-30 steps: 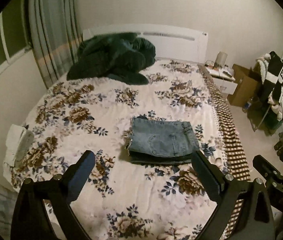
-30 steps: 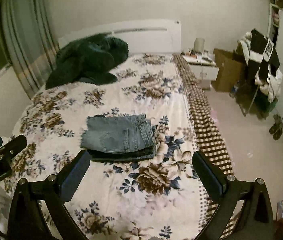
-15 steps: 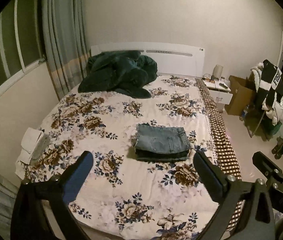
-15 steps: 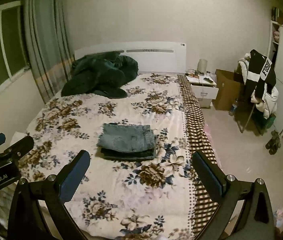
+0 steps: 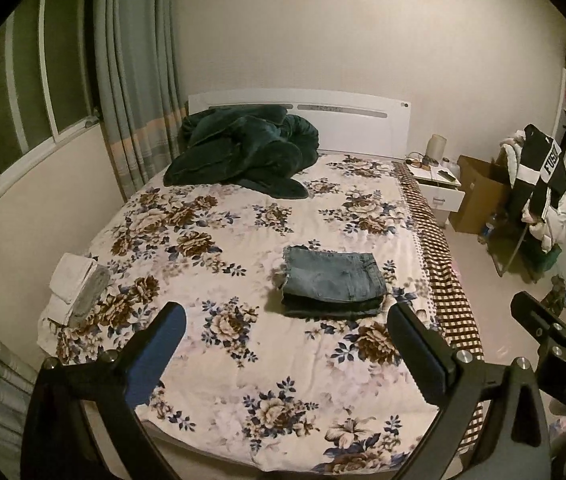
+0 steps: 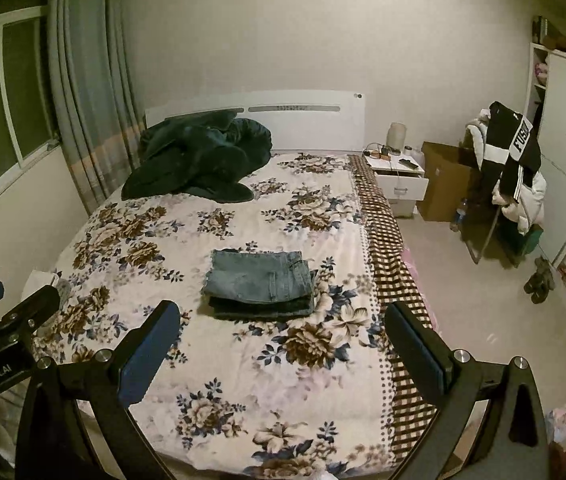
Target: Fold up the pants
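The blue denim pants [image 5: 333, 282] lie folded into a compact stack on the floral bedspread [image 5: 243, 360], right of the bed's middle; they also show in the right wrist view [image 6: 259, 283]. My left gripper [image 5: 285, 322] is open and empty, held well back from the pants near the foot of the bed. My right gripper [image 6: 283, 320] is open and empty, also well back from the pants. The right gripper's body shows at the right edge of the left wrist view [image 5: 551, 332], and the left gripper's body shows at the left edge of the right wrist view [image 6: 7, 320].
A dark green blanket [image 5: 243, 148] is heaped by the white headboard [image 5: 355, 120]. Folded white and grey cloth [image 5: 77, 286] sits at the bed's left edge. A nightstand [image 5: 437, 184], a cardboard box [image 5: 479, 192] and a clothes-laden chair [image 5: 535, 196] stand to the right.
Both grippers have drawn back and up from the bed, so the folded pants look smaller and farther. Both stay open and empty. The pants have not moved.
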Motion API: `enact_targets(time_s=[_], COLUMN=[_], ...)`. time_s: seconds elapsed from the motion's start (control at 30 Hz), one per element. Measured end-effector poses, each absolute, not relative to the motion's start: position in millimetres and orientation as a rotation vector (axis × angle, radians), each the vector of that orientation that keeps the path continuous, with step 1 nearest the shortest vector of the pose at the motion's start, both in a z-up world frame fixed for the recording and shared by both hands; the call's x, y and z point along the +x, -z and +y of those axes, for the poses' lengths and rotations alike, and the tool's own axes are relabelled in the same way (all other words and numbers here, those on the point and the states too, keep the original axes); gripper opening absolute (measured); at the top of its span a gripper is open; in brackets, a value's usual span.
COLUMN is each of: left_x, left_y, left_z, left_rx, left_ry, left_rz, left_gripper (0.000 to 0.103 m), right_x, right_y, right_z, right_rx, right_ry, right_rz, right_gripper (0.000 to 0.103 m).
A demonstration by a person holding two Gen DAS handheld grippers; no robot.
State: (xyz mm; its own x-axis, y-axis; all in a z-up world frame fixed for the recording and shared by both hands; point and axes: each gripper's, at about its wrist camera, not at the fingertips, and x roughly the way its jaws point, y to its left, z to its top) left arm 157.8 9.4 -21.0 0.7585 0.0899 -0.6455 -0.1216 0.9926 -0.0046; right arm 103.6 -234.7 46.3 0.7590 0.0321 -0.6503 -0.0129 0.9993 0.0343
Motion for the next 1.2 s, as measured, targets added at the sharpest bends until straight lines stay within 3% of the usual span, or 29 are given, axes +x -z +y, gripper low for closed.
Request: enact_targets(time_s=[1.2], left_x=[145.4], left_y=[11.5], left_z=[8.3], left_rx=[-0.022], left_ry=[-0.136], left_rz=[0.678], left_gripper=[0.103], right_x=[98.0], right_y=[-50.2], right_z=[-219.4], right_rx=[0.034], right_ry=[-0.040], right_rz=[0.710], right_gripper=[0.103])
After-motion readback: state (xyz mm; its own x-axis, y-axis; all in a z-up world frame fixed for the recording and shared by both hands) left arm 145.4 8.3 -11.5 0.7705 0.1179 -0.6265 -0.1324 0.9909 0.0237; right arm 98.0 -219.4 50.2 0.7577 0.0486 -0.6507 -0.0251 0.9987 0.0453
